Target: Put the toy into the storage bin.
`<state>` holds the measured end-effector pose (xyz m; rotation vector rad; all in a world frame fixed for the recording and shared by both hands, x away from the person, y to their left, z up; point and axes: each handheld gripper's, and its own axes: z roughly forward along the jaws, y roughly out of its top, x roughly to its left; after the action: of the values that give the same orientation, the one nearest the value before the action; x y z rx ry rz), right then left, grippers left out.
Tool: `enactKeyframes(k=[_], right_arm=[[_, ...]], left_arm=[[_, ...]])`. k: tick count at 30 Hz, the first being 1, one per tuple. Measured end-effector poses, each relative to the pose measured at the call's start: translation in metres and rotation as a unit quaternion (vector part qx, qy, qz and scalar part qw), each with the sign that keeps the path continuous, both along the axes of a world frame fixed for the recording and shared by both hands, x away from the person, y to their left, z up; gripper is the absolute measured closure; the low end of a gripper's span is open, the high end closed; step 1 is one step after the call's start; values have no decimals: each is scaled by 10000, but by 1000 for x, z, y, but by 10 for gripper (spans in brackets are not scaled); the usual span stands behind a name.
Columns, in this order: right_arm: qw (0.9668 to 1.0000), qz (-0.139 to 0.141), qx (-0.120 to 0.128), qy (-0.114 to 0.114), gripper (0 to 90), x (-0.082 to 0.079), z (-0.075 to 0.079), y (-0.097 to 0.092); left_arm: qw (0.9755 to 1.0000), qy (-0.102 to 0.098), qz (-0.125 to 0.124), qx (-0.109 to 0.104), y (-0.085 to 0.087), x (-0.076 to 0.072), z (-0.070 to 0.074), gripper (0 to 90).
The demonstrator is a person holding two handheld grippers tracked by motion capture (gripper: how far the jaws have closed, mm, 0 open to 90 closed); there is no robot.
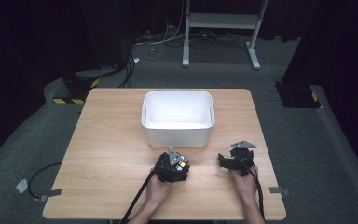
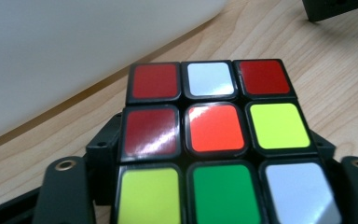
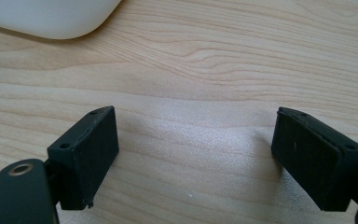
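A scrambled puzzle cube [image 2: 214, 135] with red, white, yellow, orange and green stickers sits between the jaws of my left gripper [image 1: 179, 167], which is shut on it. In the high view the cube [image 1: 183, 164] is just in front of the white bin [image 1: 178, 117], near the table's front. My right gripper [image 3: 196, 158] stands open over bare wood, nothing between its black pads [image 3: 91, 149]. In the high view the right gripper [image 1: 223, 161] is to the right of the cube, a short gap apart.
The white plastic bin's rim [image 1: 144, 112] stands at the table's middle; its wall [image 2: 65, 56] rises close behind the cube. The wooden table [image 1: 107, 140] has bare room to the left. Cables trail off the front edge. A table frame [image 1: 221, 21] stands on the floor beyond.
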<state>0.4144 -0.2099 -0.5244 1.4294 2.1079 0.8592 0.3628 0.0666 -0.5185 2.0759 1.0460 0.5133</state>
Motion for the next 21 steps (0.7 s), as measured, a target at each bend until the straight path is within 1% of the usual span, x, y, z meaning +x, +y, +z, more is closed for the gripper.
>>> enactKeyframes(k=[2, 5, 11, 15, 16, 18, 20, 21], right_arm=[[10000, 1, -3, 1, 146, 0, 0, 0], [10000, 1, -3, 1, 146, 0, 0, 0], [10000, 7, -3, 0, 146, 0, 0, 0], [10000, 16, -5, -1, 146, 0, 0, 0], [10000, 17, -6, -2, 146, 0, 0, 0], [10000, 16, -5, -2, 146, 0, 0, 0], [10000, 15, -3, 0, 146, 0, 0, 0], [10000, 23, -5, -3, 146, 0, 0, 0]], left_arm=[[10000, -14, -4, -19, 1, -1, 0, 319], [10000, -83, -27, 34, 0, -2, 0, 324], [9999, -104, -54, 33, 1, -2, 0, 325], [9999, -84, -88, 10, 1, -2, 1, 325], [9999, -86, -131, 43, 2, -2, 1, 326], [9998, -84, -205, 26, 3, -3, 3, 326], [9997, -76, -250, -13, 3, -3, 3, 326], [9995, -76, -303, -66, 3, -3, 4, 326]])
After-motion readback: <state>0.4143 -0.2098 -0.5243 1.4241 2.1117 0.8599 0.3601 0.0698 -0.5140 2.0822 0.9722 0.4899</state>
